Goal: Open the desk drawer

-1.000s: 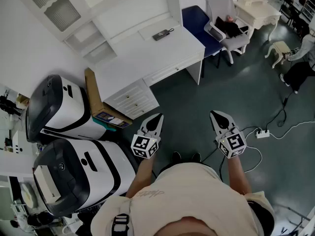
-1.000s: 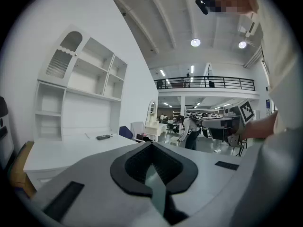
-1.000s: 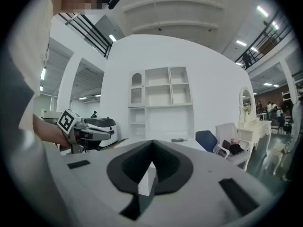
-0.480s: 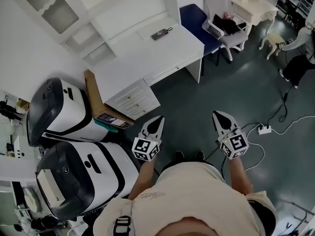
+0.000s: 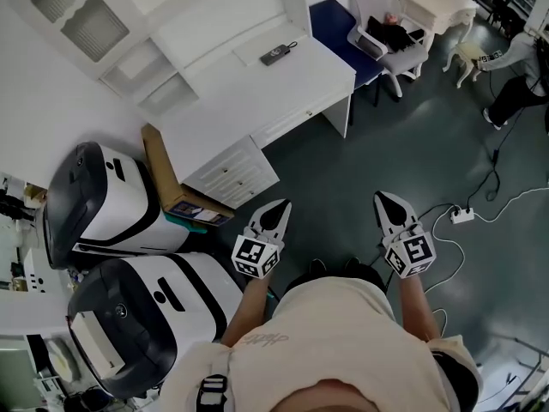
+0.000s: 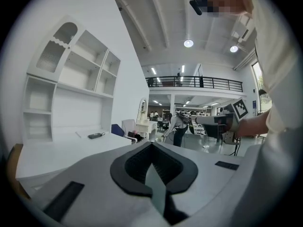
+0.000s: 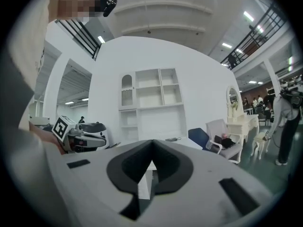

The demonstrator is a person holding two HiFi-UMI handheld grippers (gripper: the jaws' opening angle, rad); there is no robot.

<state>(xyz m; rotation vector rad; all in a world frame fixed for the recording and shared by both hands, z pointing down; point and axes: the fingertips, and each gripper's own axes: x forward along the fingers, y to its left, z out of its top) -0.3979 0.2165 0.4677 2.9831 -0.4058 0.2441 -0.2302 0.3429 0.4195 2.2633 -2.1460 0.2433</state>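
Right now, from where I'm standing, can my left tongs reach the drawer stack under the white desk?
Probably not yet. The left tongs hang shut over the floor, well short of the drawer stack. Nothing stands between them, so stepping closer should do; the cardboard box leans only at its side.

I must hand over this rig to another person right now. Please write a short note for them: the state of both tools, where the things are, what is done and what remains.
Left tool: shut, empty, held in the air in front of the person.
Right tool: shut, empty, beside it.
The white desk stands ahead across the floor; neither tool touches it. Its long drawer under the top and the drawer stack at its left end are all closed.
Done: nothing on the drawer yet.
Left: go to the desk, open one tool, grip a drawer handle, pull the drawer out.
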